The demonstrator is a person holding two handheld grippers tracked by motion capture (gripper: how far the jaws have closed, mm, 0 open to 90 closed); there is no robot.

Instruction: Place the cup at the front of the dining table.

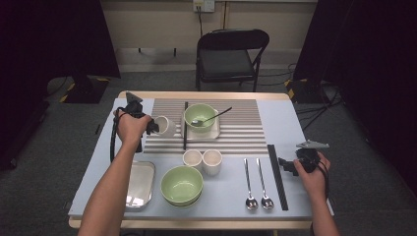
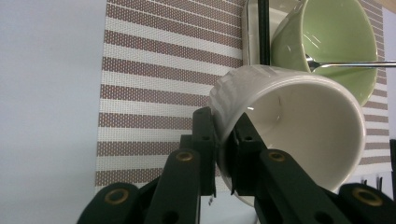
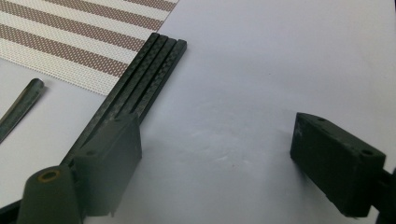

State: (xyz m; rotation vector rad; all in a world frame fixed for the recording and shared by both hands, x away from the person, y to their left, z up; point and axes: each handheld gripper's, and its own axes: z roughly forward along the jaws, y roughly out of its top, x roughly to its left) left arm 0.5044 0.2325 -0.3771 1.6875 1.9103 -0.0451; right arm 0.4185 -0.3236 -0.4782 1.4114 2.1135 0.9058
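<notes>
I see the left hand-held gripper clamped on the wall of a white cup, one jaw outside the rim and one inside. In the left gripper view the cup is tilted, its mouth turned toward the camera, and its lower edge is cut off behind the jaws. In the high view the cup sits over the left part of the striped mat, just left of the green bowl on the far side; whether it touches the mat I cannot tell, because the hand and the left hand-held gripper cover its near side. A spoon rests in that bowl; its bowl end is hard to make out.

The right hand-held gripper stands wide open with nothing between the jaws, over bare table. Its left jaw covers the near end of the black chopsticks, so I cannot tell whether it touches them. A grey handle is cut off at the left edge of the right gripper view. In the high view the right hand-held gripper sits at the right side of the table, just right of the chopsticks.
</notes>
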